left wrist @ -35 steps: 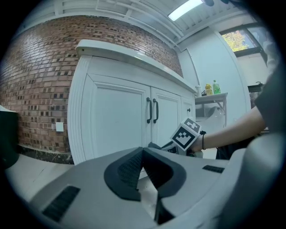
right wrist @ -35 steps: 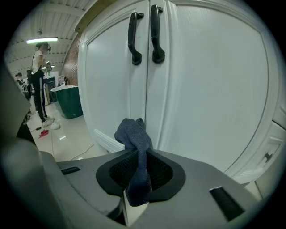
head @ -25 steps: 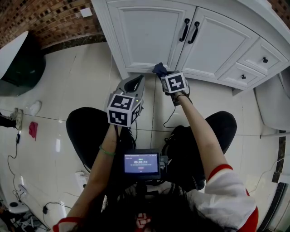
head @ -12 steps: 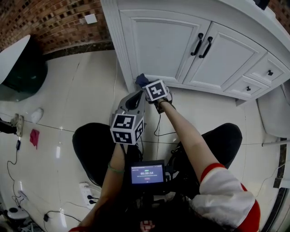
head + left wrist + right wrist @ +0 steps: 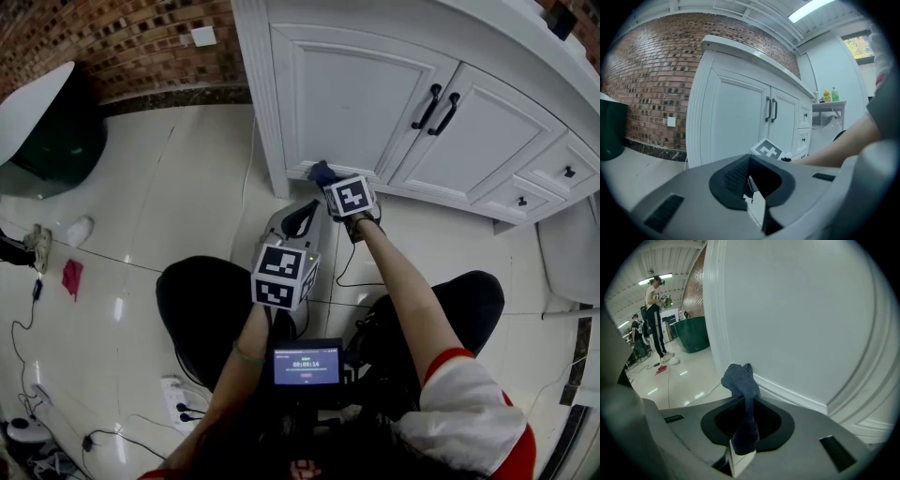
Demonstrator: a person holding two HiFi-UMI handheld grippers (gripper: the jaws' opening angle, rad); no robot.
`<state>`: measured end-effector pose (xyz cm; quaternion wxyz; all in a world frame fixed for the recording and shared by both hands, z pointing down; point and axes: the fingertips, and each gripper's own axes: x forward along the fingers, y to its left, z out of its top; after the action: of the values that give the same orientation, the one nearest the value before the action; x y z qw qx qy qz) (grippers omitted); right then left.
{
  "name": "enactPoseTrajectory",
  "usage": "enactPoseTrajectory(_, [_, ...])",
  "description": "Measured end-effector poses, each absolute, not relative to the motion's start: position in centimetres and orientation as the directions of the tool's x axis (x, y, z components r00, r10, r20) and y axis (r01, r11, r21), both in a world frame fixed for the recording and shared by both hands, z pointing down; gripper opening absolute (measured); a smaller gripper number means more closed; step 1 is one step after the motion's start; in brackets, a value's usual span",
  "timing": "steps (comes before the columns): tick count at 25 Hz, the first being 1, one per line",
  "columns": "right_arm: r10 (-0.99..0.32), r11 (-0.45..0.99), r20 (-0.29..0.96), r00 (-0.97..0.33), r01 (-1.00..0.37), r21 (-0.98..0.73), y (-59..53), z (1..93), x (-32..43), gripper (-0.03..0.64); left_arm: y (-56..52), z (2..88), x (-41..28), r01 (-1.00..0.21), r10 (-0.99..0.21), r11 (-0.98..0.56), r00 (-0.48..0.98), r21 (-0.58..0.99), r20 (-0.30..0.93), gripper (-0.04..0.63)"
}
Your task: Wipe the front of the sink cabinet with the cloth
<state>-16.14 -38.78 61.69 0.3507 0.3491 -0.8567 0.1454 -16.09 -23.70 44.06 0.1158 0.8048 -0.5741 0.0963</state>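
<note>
The white sink cabinet (image 5: 356, 94) fills the top of the head view. My right gripper (image 5: 328, 180) is shut on a dark blue cloth (image 5: 322, 172) and presses it against the bottom rail of the left door. In the right gripper view the cloth (image 5: 740, 380) bunches up from the right gripper (image 5: 745, 427) against the white door panel (image 5: 797, 310). My left gripper (image 5: 298, 214) hangs over the floor just below and left of the right one, clear of the cabinet. In its own view the left gripper (image 5: 752, 185) is shut and holds nothing; the cabinet (image 5: 736, 117) stands ahead.
Black door handles (image 5: 439, 108) sit at the cabinet's middle, drawers further right. A dark green tub (image 5: 47, 131) stands far left by the brick wall (image 5: 112, 47). A red rag (image 5: 71, 275) and cables (image 5: 28, 319) lie on the tiles. People (image 5: 654, 310) stand in the distance.
The right gripper has carried the cloth leftward along the bottom of the left door, away from the handles. The left gripper has stayed low beside it, still shut and empty.
</note>
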Motion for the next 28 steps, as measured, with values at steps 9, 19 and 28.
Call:
enactPoseTrajectory(9, [-0.566, 0.598, 0.728, -0.386, -0.800, 0.040, -39.9, 60.9, -3.2, 0.063, -24.1, 43.1, -13.0, -0.936, -0.893, -0.344, 0.349, 0.070, 0.283, 0.020])
enactPoseTrajectory(19, [-0.595, 0.585, 0.669, -0.445, -0.811, -0.019, -39.0, 56.3, 0.3, 0.063, -24.1, 40.8, -9.6, -0.926, -0.887, -0.367, 0.376, 0.082, 0.270, 0.020])
enactPoseTrajectory(28, [-0.678, 0.655, 0.421, -0.603, -0.755, -0.026, -38.2, 40.6, 2.1, 0.063, -25.1, 36.7, -5.7, -0.907, -0.886, -0.421, 0.405, -0.026, 0.227, 0.020])
